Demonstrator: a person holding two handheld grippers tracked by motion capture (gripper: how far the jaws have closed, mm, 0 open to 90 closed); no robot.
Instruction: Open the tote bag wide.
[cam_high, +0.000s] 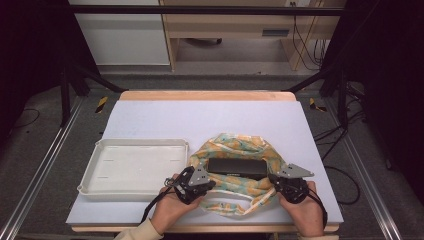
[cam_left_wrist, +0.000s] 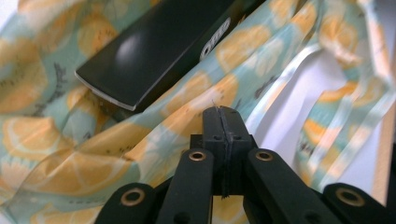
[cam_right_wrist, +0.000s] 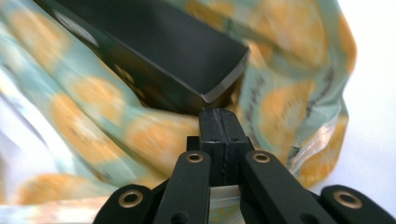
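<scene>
With both tongs, left (cam_high: 205, 186) and right (cam_high: 274, 181), pinched tight on the bag (cam_high: 235, 186), pull its edges gently apart and evenly so the black box (cam_high: 237, 167) stays flat.

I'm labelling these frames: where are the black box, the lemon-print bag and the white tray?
black box (cam_high: 236, 166), high view, its flat top.
lemon-print bag (cam_high: 235, 142), high view, far edge of its opening.
white tray (cam_high: 145, 143), high view, far rim.

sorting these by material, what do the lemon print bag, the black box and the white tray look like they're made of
Bag: thin glossy plastic film, likely; it crinkles, shines and looks partly see-through at the edges.
Black box: rigid, smooth and semi-gloss, with a soft reflection on top; coated cardboard or plastic, cannot tell which.
Tray: white moulded plastic, matte, with a rounded raised rim.
</scene>
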